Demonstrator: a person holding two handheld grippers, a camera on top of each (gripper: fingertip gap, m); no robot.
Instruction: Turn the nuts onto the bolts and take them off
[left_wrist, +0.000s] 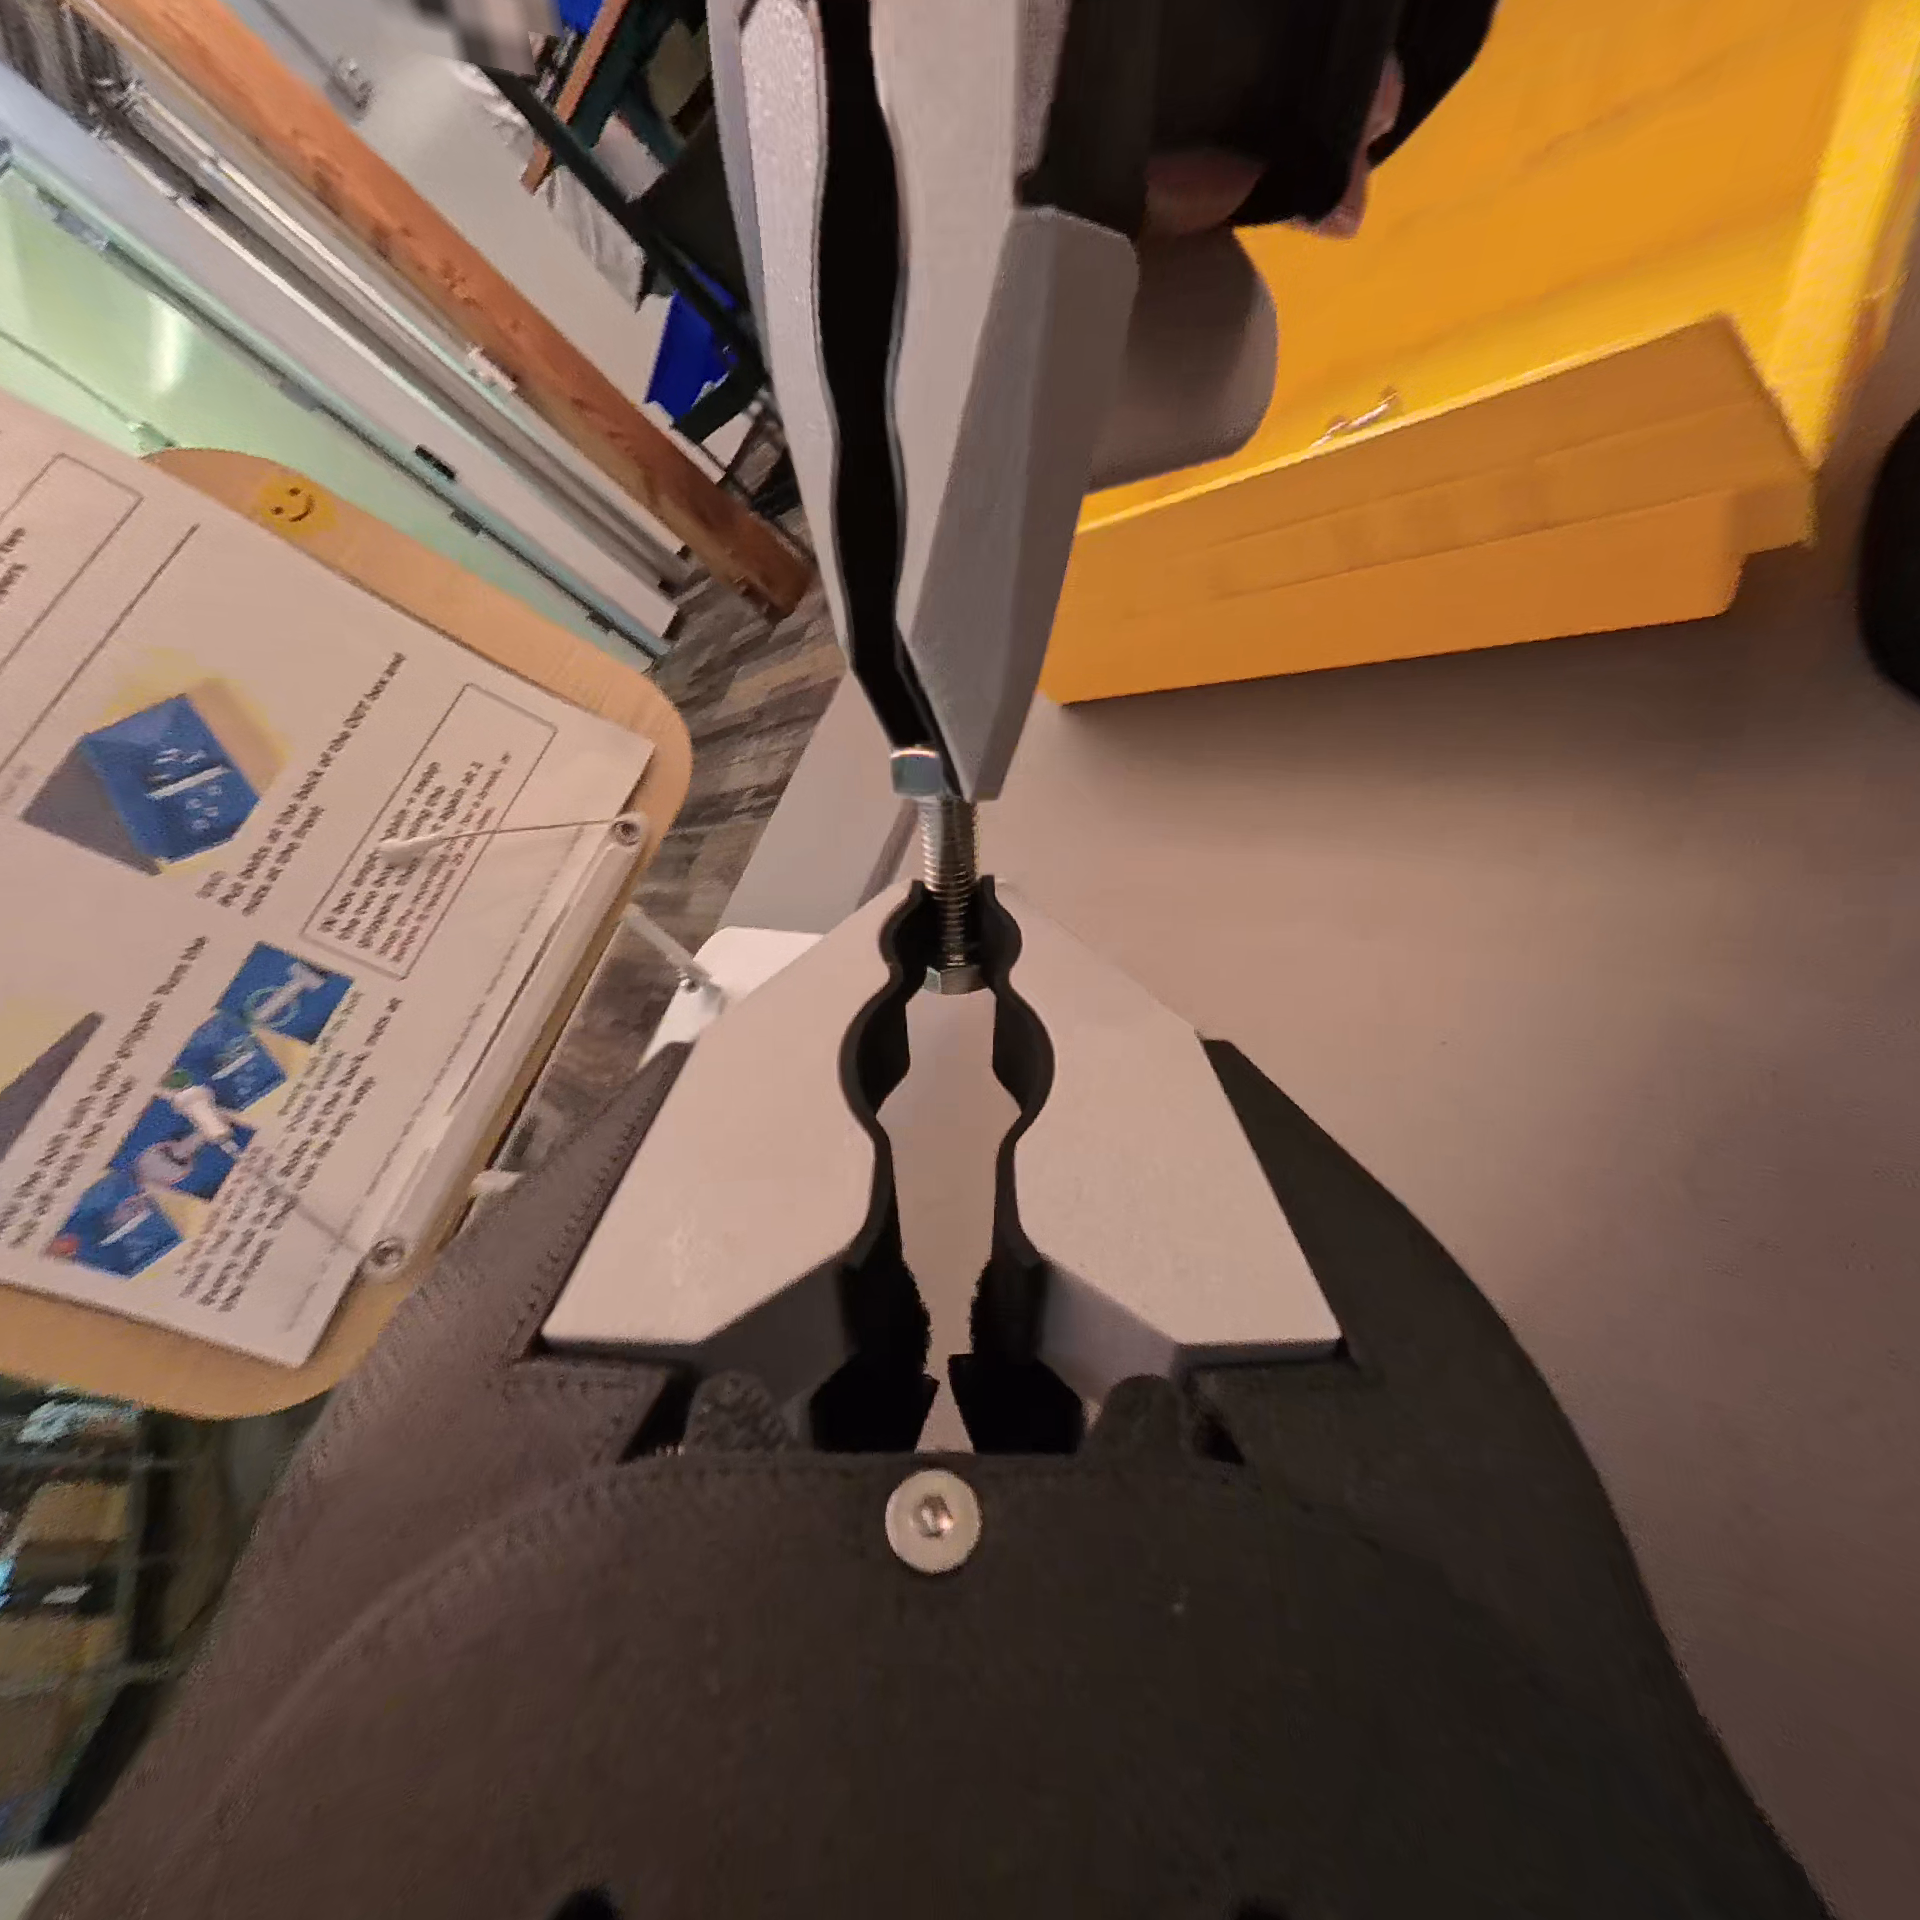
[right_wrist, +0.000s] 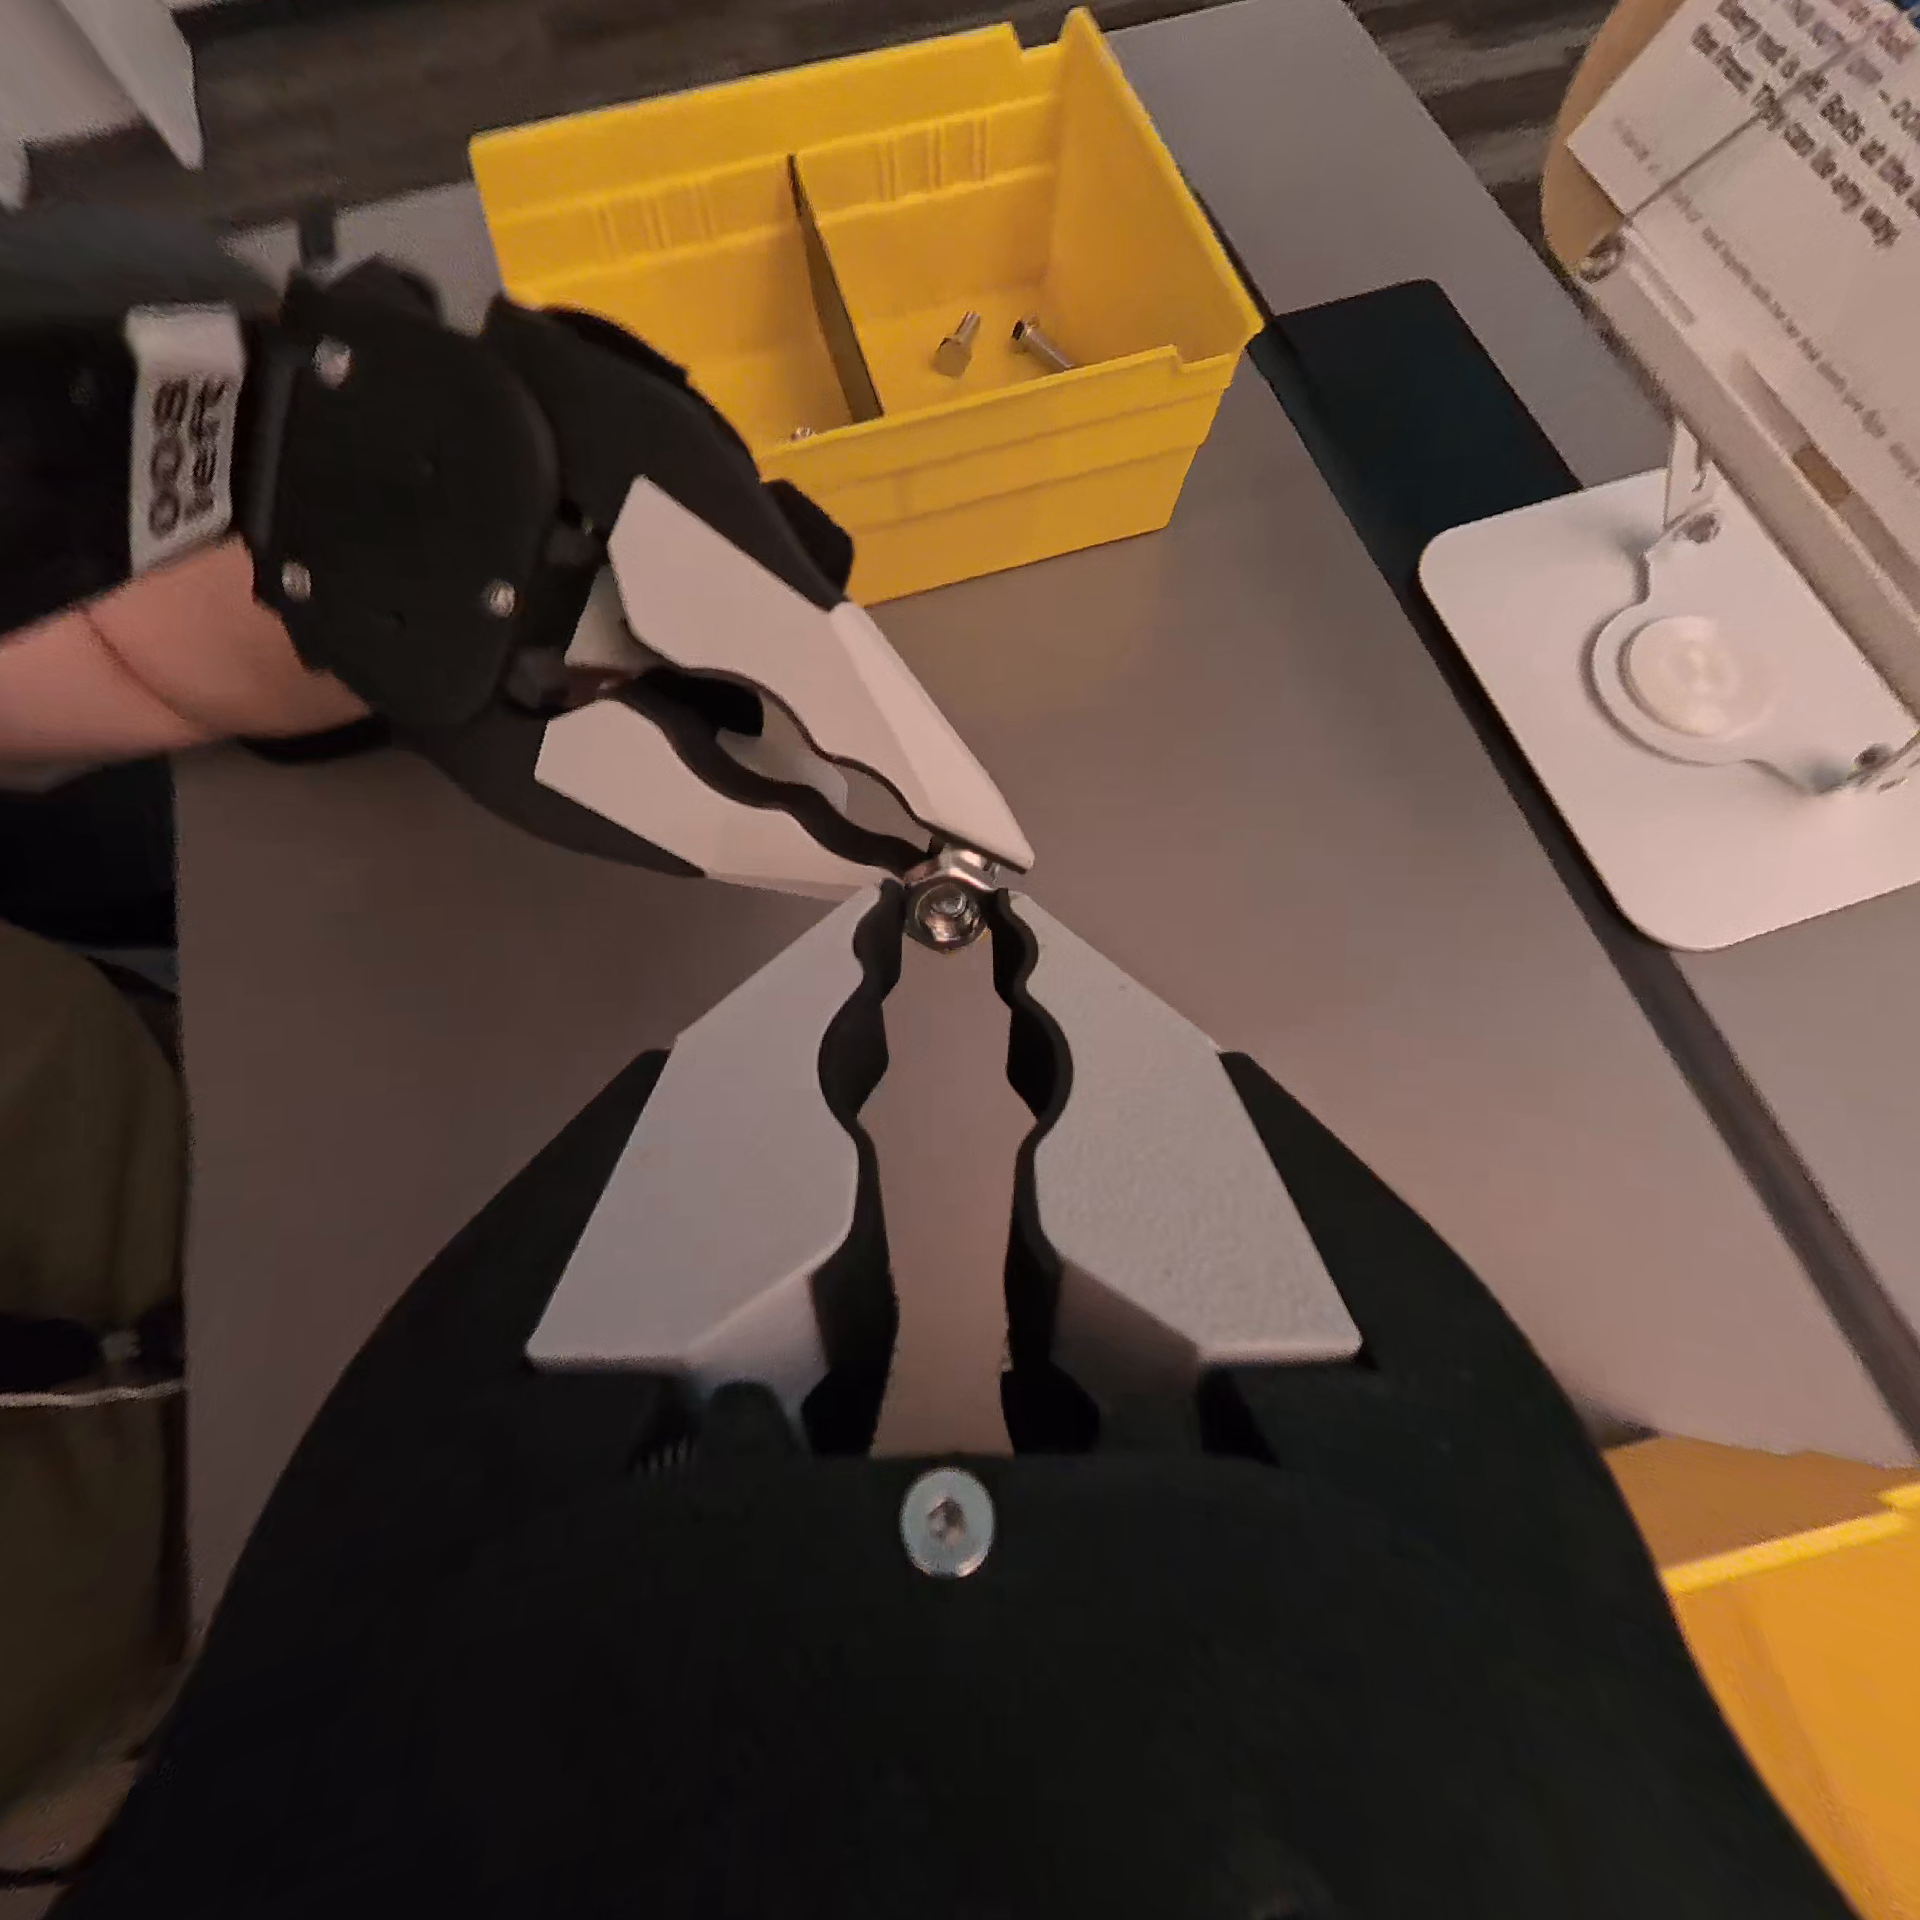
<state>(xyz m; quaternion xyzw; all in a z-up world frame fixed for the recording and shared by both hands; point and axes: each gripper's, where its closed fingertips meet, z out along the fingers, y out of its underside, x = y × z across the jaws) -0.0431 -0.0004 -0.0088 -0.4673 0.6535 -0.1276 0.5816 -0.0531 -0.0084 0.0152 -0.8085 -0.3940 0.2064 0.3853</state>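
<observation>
A: Steel bolt (left_wrist: 943, 862), where is it?
B: Between both tools, over the grey surface (right_wrist: 1195, 831). Left tool (left_wrist: 948, 904) is clenched on its threaded shank near one end, with a hex piece sitting just inside the fingers there.
A: Right tool (right_wrist: 940, 904)?
B: Clamped on the nut (right_wrist: 940, 916) at the other end of the shank. Its wrist view looks straight down the bolt axis: hex face on, thread end showing in the middle.
A: How are the tools lined up?
B: Tip to tip, nearly touching. In the right view the left tool comes in from the left at an angle, with a person's hand behind it.
A: Spare hardware?
B: Yellow divided bin (right_wrist: 1122, 312) further back on the surface. Two loose bolts (right_wrist: 954, 348) lie in its right compartment. There's a small metal bit in the left one, too small to identify.
A: Anything else?
B: Printed instruction sheet (left_wrist: 312, 831) on a wooden board, off the surface edge in the left view. White stand base (right_wrist: 1538, 727) sits on the surface to the right, well clear of the tools
</observation>
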